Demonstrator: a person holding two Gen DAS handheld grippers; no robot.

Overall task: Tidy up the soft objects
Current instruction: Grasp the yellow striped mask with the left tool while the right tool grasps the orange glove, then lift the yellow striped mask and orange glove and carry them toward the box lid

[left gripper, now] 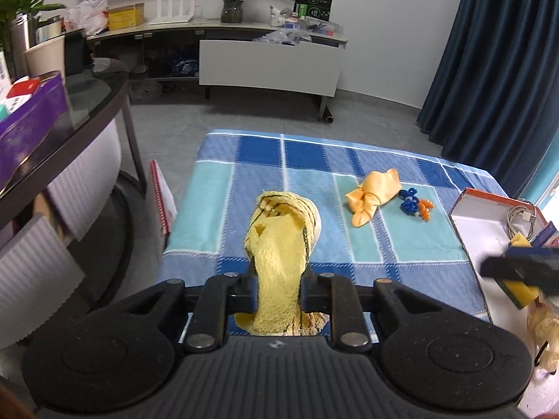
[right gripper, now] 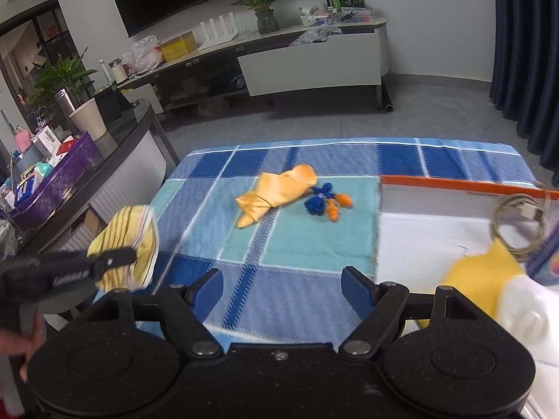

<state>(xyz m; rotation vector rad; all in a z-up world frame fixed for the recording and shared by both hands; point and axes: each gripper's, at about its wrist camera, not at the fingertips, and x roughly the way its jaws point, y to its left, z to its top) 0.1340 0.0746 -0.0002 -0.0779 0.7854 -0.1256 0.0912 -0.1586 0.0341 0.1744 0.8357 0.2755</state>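
My left gripper (left gripper: pixel 278 272) is shut on a yellow striped towel (left gripper: pixel 279 241) and holds it above the blue checked blanket (left gripper: pixel 349 255); the towel (right gripper: pixel 129 241) also shows in the right wrist view, pinched by the left gripper (right gripper: pixel 115 260). An orange cloth pouch (left gripper: pixel 374 195) and a blue and orange rope toy (left gripper: pixel 415 204) lie on the blanket further ahead; they show in the right wrist view as the pouch (right gripper: pixel 276 195) and the toy (right gripper: pixel 325 202). My right gripper (right gripper: pixel 282 282) is open and empty next to a white box (right gripper: pixel 436 230).
The white box (left gripper: pixel 489 223) with an orange rim holds a cable (right gripper: pixel 520 223) and a yellow sponge (right gripper: pixel 478 269). A dark curved table (left gripper: pixel 87 111) with a purple box stands left. A TV cabinet (left gripper: pixel 269 66) stands at the back, blue curtains (left gripper: pixel 489 52) right.
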